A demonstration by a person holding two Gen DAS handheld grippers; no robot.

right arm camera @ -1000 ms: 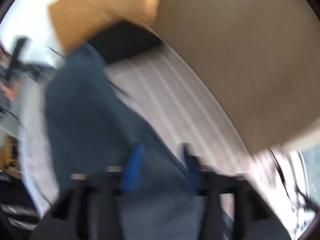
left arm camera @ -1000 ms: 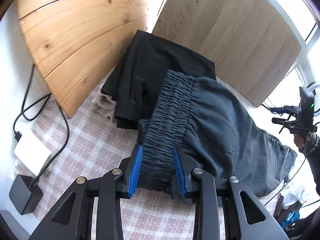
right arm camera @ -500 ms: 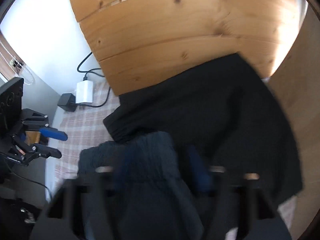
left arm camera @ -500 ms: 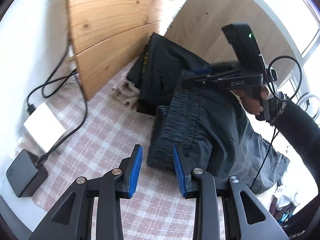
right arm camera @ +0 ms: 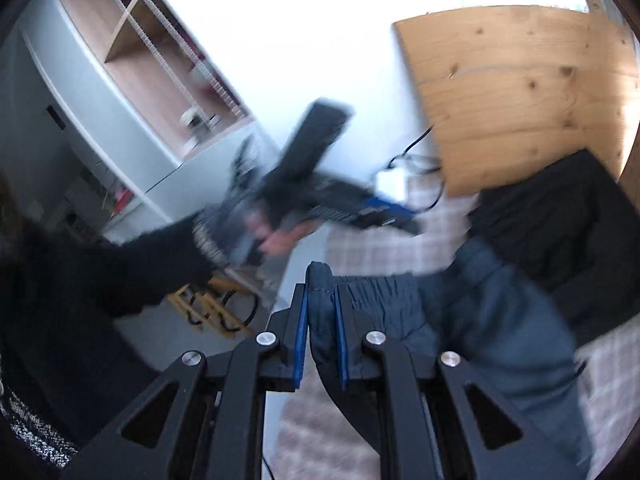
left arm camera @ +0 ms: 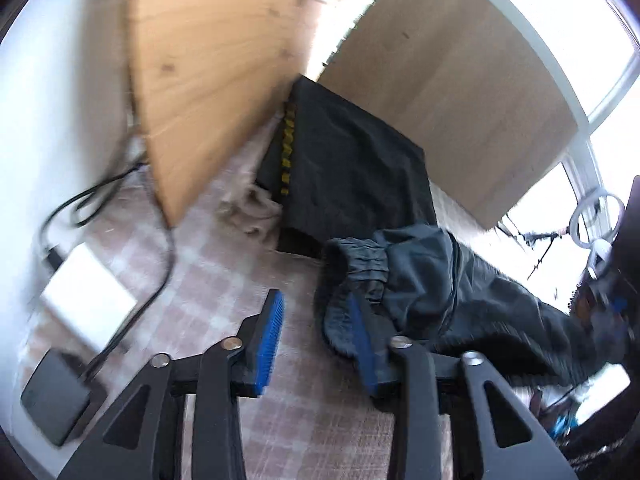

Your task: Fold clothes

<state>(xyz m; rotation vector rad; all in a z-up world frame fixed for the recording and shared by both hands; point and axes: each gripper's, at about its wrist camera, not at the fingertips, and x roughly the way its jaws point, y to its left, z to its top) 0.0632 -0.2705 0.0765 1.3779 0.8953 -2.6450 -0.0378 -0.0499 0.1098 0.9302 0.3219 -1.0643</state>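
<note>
Dark grey trousers with a gathered elastic waistband lie crumpled on the checked bed sheet. My left gripper is open above the sheet, and the waistband's edge sits just in front of its right pad, not clamped. My right gripper is shut on a fold of the same trousers, lifted a little off the bed. In the right wrist view the left gripper appears blurred in a person's hand. A folded black garment lies in the far corner.
A pine headboard and a paler wooden panel wall in the far corner. A white charger, a black box and cables lie at the left. The right wrist view shows shelves and a dark sleeve.
My left gripper has let go of the waistband and drawn back to the left. My right gripper swung across the bed and closed on the trousers, bunching them toward the right.
</note>
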